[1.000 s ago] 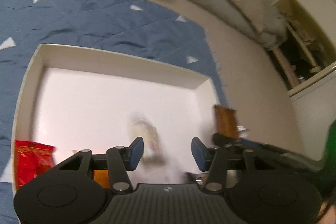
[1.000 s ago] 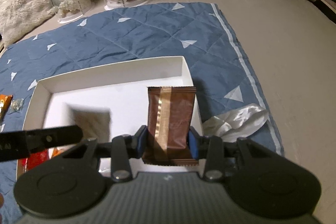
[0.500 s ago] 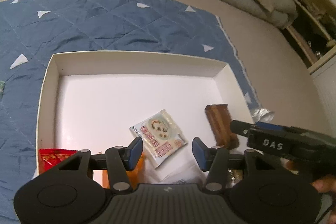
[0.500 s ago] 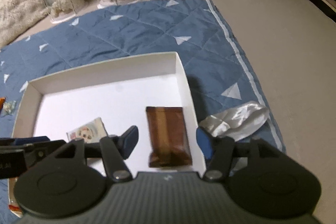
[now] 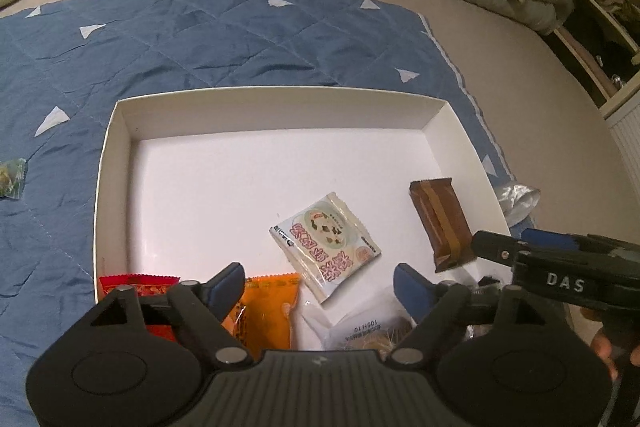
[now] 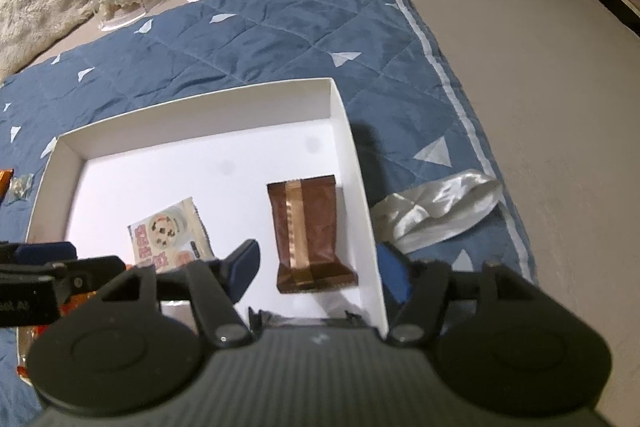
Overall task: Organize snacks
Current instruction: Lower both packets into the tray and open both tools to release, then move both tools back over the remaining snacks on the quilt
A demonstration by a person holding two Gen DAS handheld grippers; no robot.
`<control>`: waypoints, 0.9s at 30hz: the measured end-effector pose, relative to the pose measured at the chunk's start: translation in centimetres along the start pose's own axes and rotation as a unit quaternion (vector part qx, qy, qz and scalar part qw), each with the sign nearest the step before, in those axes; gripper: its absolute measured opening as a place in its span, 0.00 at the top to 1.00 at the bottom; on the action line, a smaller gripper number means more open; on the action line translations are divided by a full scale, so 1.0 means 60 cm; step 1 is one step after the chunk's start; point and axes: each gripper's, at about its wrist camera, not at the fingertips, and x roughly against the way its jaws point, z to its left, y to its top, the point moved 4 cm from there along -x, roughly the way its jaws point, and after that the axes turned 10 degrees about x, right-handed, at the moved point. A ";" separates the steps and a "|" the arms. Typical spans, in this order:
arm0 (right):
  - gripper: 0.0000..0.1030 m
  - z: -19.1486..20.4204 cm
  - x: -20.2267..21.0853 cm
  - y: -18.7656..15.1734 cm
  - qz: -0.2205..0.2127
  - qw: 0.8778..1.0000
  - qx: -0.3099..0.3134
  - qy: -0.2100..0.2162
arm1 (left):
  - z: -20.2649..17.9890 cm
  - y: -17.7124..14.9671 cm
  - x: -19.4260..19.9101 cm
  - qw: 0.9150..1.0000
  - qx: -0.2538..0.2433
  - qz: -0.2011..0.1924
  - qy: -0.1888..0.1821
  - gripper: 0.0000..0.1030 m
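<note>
Two grippers hang above the white box (image 5: 120, 131) on the blue quilt (image 5: 200, 39); the left gripper (image 5: 320, 285) and right gripper (image 6: 318, 267) are both spreading their jaws, grasping nothing. Released, the brown snack packet (image 6: 310, 227) lies flat inside by the box's right wall, with the white snack packet (image 5: 324, 243) beside it

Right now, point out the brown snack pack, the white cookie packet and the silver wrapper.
brown snack pack (image 6: 310, 227), right wrist view, centre of wrapper
white cookie packet (image 5: 325, 245), left wrist view, printed face
silver wrapper (image 6: 436, 205), right wrist view, crumpled middle
</note>
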 end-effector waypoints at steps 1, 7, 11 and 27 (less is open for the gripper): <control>0.27 0.000 0.003 -0.002 -0.001 1.000 0.000 0.003 | 0.000 -0.001 0.001 1.000 -0.002 -0.001 0.001 0.16; 0.15 -0.002 0.021 -0.014 -0.007 1.000 -0.010 -0.001 | 0.003 -0.007 0.008 1.000 -0.004 0.000 0.006 0.03; 0.02 0.002 0.034 -0.017 -0.017 1.000 -0.008 0.002 | 0.008 -0.010 0.018 1.000 -0.006 -0.008 0.014 0.00; 0.00 0.020 0.049 -0.023 -0.020 1.000 -0.002 -0.017 | 0.074 0.004 0.074 0.998 0.003 -0.037 0.043 0.00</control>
